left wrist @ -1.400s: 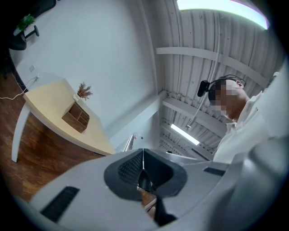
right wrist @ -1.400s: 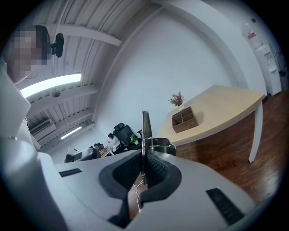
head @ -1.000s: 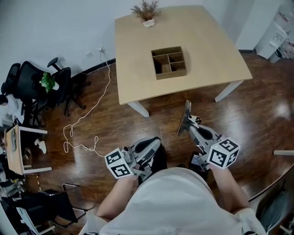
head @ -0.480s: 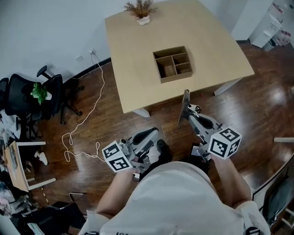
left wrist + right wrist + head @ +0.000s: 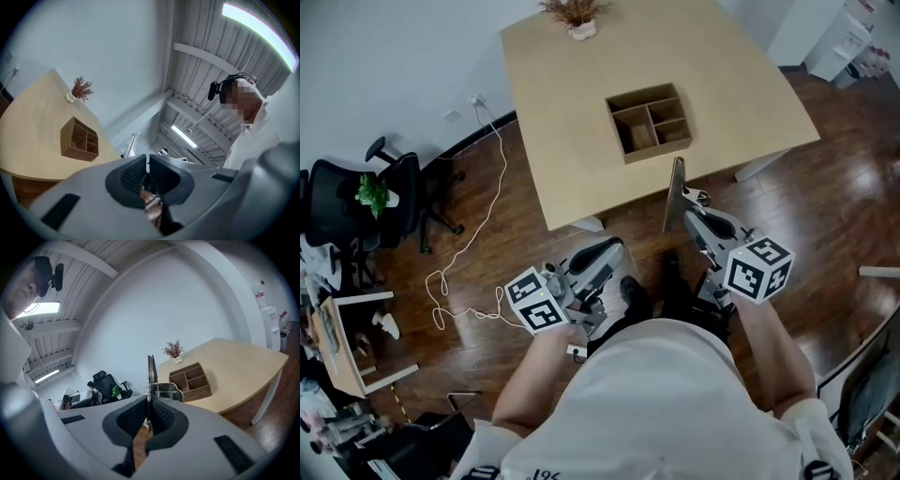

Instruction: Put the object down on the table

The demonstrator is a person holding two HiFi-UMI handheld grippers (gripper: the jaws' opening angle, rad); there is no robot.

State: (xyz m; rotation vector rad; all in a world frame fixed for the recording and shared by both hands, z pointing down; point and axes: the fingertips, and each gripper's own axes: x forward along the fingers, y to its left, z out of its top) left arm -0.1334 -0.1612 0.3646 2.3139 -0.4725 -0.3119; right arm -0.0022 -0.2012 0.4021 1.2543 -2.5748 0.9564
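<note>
Right claw [image 5: 148,416] is clamped on the bottom edge of a thin board [image 5: 151,369] with a metal clip [image 5: 165,389] on it; it looks like a clipboard, though it's only seen edge-on. The board stands upright in the air over the floor, just short of the worktop's [image 5: 572,112] near edge, so nothing is set down yet. Left claw [image 5: 146,173] has its jaws together with nothing between them, and it hangs low by the person's body.

My guess is the board is light and stiff but smooth, so it could pivot in a one-edge pinch. Gripping near the clip end seems safest. There's bare wood on the near side of the divided wooden box [image 5: 649,122] to lay it flat.
</note>
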